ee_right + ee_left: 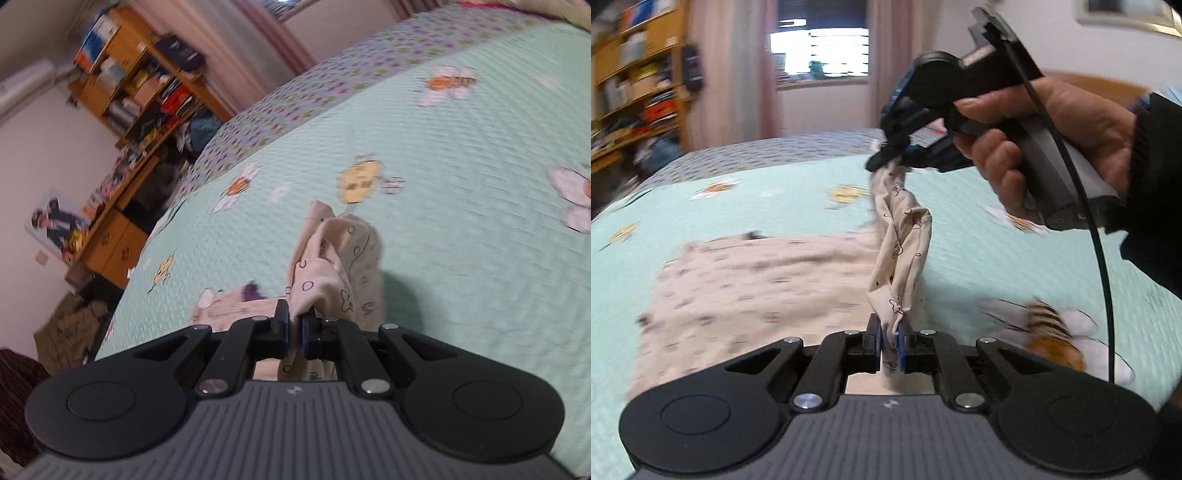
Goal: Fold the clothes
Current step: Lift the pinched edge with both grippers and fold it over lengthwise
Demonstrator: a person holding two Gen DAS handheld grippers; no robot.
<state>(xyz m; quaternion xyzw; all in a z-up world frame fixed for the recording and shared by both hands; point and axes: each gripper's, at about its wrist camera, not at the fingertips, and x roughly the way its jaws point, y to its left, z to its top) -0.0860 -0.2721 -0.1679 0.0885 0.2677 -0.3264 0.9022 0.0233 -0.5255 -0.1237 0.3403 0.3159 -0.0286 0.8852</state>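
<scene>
Both the left gripper [889, 341] and right gripper [294, 330] are clenched on one edge of the cream printed garment [757, 280], lifting it off the bed [979, 240] to fold it over.

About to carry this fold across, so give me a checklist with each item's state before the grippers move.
1. Left gripper shut on the cream garment: ok.
2. Right gripper shut on the same garment: ok.
3. Held edge flat between the grippers: not ok, it hangs twisted.
4. Rest of the garment lying on the bedspread: ok.
5. Bedspread free of clutter beside the garment: ok.
6. Which edge of the garment is held: cannot tell.
</scene>
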